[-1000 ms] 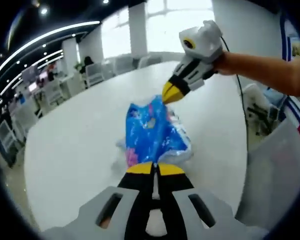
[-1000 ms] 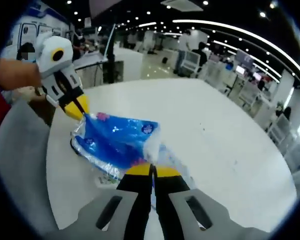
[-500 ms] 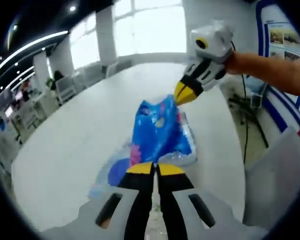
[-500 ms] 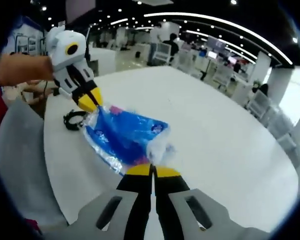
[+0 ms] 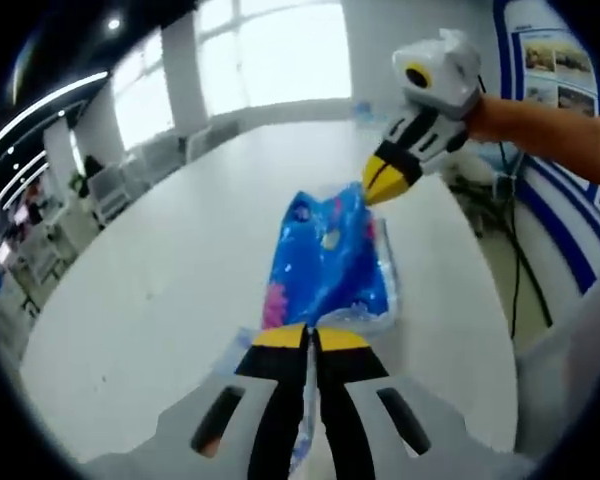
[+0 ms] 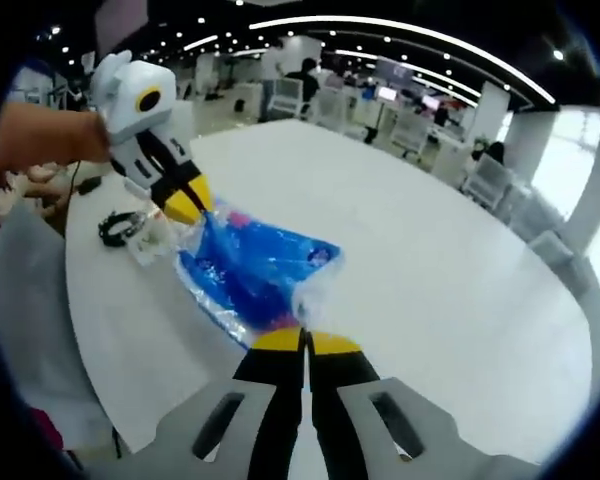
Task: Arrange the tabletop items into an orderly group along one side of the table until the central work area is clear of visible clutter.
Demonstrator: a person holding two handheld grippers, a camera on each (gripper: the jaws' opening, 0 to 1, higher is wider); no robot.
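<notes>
A wide white table [image 5: 160, 270] is spread beneath both tongs. Across it, between the two tools, a blue plastic package [image 5: 327, 262] is stretched, printed with pink and white patches. The left gripper [image 5: 311, 340] is seen with its yellow-tipped jaws pressed together on the near edge of the package; the opposite end is pinched by the right gripper [image 5: 382, 184], whose jaws are likewise closed on the wrapper. In the right gripper view, a black coiled cable [image 6: 118, 227] in a clear bag is seen lying on the table just beyond the left gripper, near the table's edge and close to the package's far end.
</notes>
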